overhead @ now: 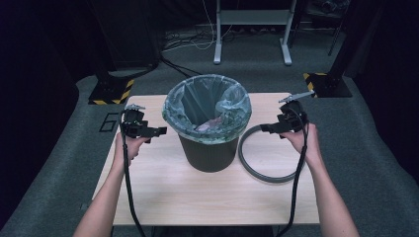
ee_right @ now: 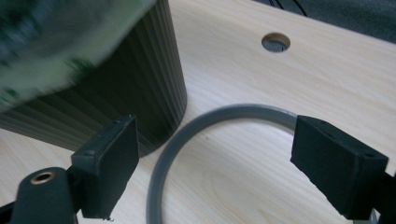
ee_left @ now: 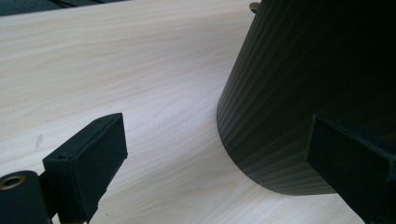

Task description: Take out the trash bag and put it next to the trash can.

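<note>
- left gripper (overhead: 159, 132) sits just left of the bin (overhead: 207, 148), jaws spread wide with nothing in them; in its own view the bin's wall runs up close to the far jaw
- right gripper (overhead: 265, 128) is on the other side, jaws also wide apart and empty, hanging over the top of the grey ring (overhead: 262, 163)
- bin is dark, ribbed, tapering down, lined with a pale see-through bag (overhead: 183, 101) folded over the rim, something pinkish crumpled inside
- it stands mid table (overhead: 197, 197), a bit toward the back edge
- grey ring lies flat, touching or nearly touching the bin's base on the right
- plenty of bare wood in front, less room on the right between the ring and the edge
</note>
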Available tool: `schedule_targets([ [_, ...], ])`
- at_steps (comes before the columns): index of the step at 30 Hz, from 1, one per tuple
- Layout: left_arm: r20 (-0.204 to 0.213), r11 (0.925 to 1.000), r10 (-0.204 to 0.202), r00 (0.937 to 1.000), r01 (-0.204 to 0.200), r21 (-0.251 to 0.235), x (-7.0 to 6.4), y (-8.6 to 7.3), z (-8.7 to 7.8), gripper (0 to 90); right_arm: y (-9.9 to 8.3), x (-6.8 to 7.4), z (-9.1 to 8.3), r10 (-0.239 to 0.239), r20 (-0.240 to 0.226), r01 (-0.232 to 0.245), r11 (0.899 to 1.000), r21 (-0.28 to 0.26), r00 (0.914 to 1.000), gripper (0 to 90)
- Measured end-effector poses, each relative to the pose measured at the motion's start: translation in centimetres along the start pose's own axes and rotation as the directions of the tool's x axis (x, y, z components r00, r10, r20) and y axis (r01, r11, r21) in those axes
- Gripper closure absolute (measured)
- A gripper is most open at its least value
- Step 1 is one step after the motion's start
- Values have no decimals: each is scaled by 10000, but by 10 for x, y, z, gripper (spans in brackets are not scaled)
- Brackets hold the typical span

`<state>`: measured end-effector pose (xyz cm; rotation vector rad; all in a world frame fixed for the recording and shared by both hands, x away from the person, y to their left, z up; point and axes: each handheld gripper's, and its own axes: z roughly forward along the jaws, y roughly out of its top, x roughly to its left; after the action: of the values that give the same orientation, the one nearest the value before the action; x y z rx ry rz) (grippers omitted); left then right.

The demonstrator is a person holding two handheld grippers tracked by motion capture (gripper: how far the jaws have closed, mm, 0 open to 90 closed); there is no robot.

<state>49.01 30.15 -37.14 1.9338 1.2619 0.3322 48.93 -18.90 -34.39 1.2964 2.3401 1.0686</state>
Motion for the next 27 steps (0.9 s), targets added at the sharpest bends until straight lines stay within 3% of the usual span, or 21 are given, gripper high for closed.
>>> schedule_targets([
  [12,35,10000,13,10000,-13,-72,-2,31,-19,70,37,12,-17,-111,-190,107,9996,-252,9998,147],
  [20,92,9992,-224,9997,227,-315,2,41,-31,73,59,20,-28,-224,-152,217,9989,-421,9996,150],
  [27,401,9951,-614,9973,643,-747,10,51,-45,81,76,25,-35,-305,-20,303,9978,-590,9995,167],
])
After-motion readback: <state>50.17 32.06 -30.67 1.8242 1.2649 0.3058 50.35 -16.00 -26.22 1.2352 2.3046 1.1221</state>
